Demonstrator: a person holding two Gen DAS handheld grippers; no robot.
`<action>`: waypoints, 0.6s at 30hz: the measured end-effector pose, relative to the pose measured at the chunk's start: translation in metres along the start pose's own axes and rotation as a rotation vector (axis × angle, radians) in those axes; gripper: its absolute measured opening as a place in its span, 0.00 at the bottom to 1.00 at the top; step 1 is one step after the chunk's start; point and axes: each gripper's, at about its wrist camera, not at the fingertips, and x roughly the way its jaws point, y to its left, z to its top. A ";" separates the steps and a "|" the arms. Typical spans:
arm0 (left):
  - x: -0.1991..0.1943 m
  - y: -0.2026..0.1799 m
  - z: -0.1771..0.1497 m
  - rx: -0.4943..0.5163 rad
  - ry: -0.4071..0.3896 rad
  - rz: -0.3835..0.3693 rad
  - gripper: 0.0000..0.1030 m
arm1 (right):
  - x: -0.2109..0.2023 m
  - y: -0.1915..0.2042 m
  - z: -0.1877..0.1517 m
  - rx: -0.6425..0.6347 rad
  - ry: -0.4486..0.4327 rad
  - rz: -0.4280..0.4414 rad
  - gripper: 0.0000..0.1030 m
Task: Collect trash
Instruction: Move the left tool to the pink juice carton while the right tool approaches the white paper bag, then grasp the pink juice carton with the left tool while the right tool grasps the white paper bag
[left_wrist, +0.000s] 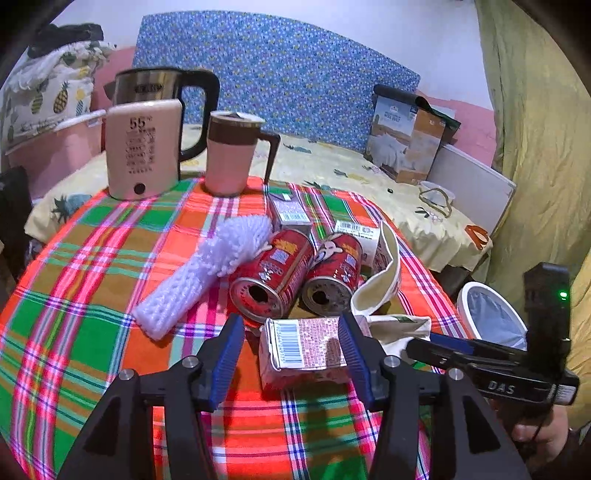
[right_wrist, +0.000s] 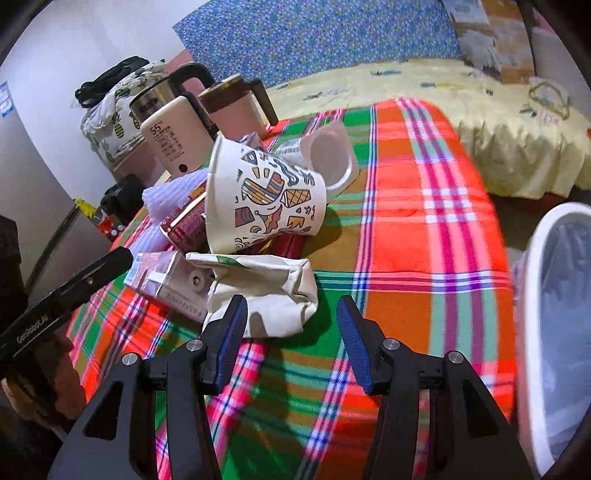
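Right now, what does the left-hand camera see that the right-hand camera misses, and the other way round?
Only the left view shows the two red cans end-on. Only the right view shows the patterned paper cup lying on its side. Both show the pink carton, the crumpled white bag, the bin and the plaid cloth.

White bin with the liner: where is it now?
The white bin with the liner stands off the right edge of the plaid-covered table in the right wrist view; the left wrist view shows it beyond the right gripper.
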 end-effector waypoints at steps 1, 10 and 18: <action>0.001 0.000 -0.002 -0.004 0.011 -0.009 0.51 | 0.003 -0.001 -0.001 0.007 0.011 0.005 0.50; -0.004 -0.013 -0.027 -0.015 0.065 -0.079 0.51 | -0.010 -0.002 -0.008 0.017 -0.001 0.040 0.26; -0.019 -0.037 -0.044 0.043 0.085 -0.144 0.51 | -0.027 -0.004 -0.020 0.031 -0.019 0.035 0.20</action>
